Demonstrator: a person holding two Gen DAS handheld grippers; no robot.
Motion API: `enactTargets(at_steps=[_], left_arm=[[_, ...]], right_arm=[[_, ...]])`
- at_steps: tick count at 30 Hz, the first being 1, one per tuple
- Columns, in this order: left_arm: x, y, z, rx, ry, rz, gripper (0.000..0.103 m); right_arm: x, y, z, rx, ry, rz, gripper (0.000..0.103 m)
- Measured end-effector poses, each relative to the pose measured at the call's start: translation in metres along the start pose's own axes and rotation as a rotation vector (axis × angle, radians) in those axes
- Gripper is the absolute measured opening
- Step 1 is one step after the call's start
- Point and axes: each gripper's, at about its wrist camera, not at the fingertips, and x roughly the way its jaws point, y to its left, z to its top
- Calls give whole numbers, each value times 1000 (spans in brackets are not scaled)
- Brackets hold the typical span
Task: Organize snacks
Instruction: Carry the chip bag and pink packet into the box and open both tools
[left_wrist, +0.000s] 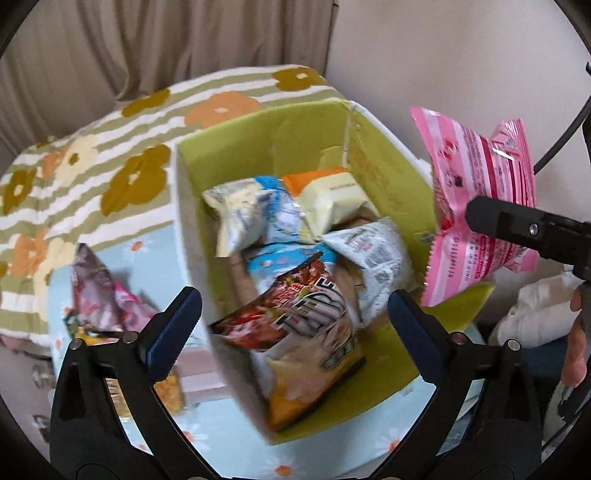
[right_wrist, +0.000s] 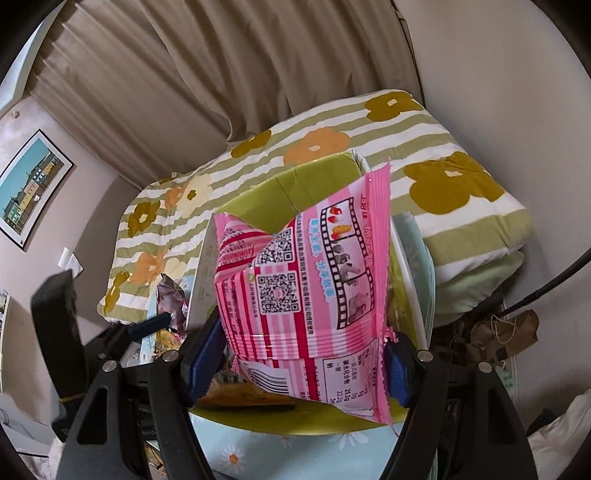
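**Pink packet hanging over the box**

My left gripper (left_wrist: 293, 310) is standing wide with nothing in it, hovering above the green box (left_wrist: 192, 206), where snack bags (left_wrist: 295, 314) are lying piled. More bags (left_wrist: 99, 291) are lying left of the box. My right gripper (right_wrist: 303, 365) is pinching the pink packet (right_wrist: 306, 288) over the box's rim.

The open box (left_wrist: 192, 236) sits on a bed (left_wrist: 155, 443), with a folded quilt (left_wrist: 92, 166) behind it and to its left. Several snack packets lie piled in the box; one large bag (left_wrist: 303, 325) lies on top at the near end, with smaller packets (left_wrist: 251, 210) behind it. More packets (left_wrist: 99, 295) lie on the bed left of the box. The left tongs (left_wrist: 295, 310) hang over the box; right of the box, the right tongs (right_wrist: 299, 365) hold a packet (right_wrist: 306, 280) above its rim.
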Motion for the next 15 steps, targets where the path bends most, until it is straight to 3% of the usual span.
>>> enactTargets(at_steps=[11, 14, 15], left_arm=[[-19, 38, -14, -71, -27, 25, 100], [-22, 47, -18, -101, -32, 19, 100], [-22, 48, -18, -107, -30, 16, 100]], right_arm=[[31, 8, -21, -32, 81, -48, 72], [34, 10, -23, -42, 68, -78, 80], [33, 11, -23, -41, 56, -84, 88]])
